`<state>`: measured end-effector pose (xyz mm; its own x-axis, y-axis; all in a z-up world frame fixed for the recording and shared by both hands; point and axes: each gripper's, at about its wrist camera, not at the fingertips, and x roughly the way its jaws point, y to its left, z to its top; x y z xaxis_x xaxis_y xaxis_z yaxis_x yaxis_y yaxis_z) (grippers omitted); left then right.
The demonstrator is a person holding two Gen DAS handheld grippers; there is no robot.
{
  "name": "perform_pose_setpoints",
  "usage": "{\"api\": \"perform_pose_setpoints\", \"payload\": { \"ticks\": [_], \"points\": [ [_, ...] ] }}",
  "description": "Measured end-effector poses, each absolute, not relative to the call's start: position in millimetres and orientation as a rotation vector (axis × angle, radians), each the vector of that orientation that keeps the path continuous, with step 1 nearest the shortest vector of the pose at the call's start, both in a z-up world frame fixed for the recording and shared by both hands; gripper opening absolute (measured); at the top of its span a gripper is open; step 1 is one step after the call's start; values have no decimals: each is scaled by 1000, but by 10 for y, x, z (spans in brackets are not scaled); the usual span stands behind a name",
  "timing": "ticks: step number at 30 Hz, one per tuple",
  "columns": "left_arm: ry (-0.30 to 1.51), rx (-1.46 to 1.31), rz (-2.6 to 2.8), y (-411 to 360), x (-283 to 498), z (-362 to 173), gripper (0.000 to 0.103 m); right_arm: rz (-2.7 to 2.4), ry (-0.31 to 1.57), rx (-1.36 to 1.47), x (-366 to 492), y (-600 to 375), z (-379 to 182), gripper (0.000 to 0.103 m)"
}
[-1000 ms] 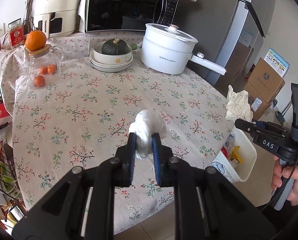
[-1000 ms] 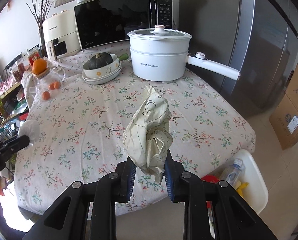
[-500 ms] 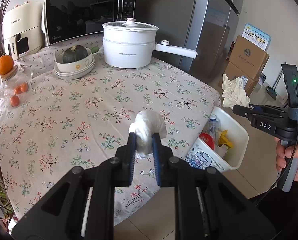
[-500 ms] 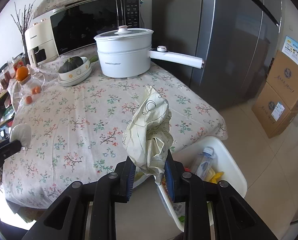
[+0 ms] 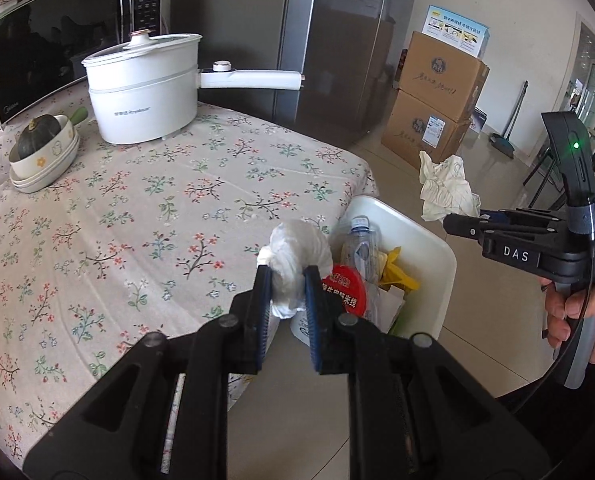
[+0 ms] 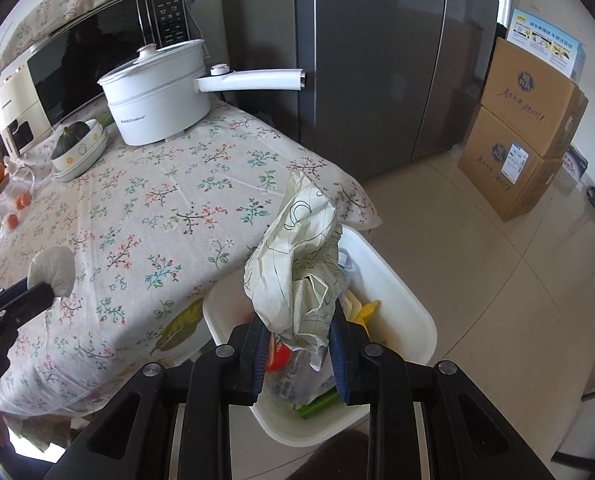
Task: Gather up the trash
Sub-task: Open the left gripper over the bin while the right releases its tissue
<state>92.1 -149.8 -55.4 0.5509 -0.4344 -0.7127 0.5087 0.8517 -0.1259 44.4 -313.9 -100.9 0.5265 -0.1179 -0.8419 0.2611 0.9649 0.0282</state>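
Trash is in both claws at once. The left gripper [image 5: 287, 294] is clamped on a crumpled white tissue wad [image 5: 297, 256], which sits just at the table's edge, above the near left rim of the white bin [image 5: 437, 248]. The right gripper [image 6: 297, 344] pinches a crumpled cream wrapper with dark line print [image 6: 297, 264]; from its own camera the wrapper hangs directly over the bin's open mouth [image 6: 409, 300].

The bin stands on the tiled floor, tucked against the right side of the table with the floral cloth [image 5: 137, 208]. It already holds a plastic bottle [image 5: 359, 248], a red round lid [image 5: 343, 286] and something yellow [image 5: 397, 272].

By my judgement the step in hand is the carry to the bin, near its end, with the drop still to come. The right claw looks ready: it only needs to spread its jaws so the wrapper falls inside. The left claw should shift a little further right, clear of the hanging cloth, before it lets go, or the light wad may fall on the floor beside the rim.

Far across the table stand a white pot [image 5: 145, 88], a bowl with a green squash [image 5: 43, 152] and a microwave [image 5: 57, 52], none of it part of the job.
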Motion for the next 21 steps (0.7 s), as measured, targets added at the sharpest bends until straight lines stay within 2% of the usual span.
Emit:
{"api": "perform_pose_setpoints", "payload": {
  "ticks": [15,16,17,19,21],
  "points": [
    [858,103,-692,-2378,1139,-1036,21,-294,1064,218,410,-3642,-1196,28],
    [854,102,-699,-2391,1152,-1051,28,-296,1068,211,418,-3645,-1210,28],
    [865,105,-709,-2415,1168,-1075,52,-299,1072,205,424,-3651,-1223,28],
    [893,102,-669,-2422,1200,-1117,85,-303,1083,201,435,-3664,-1249,29],
    [896,91,-641,-2357,1203,-1109,86,-303,1092,201,443,-3674,-1272,29]
  ]
}}
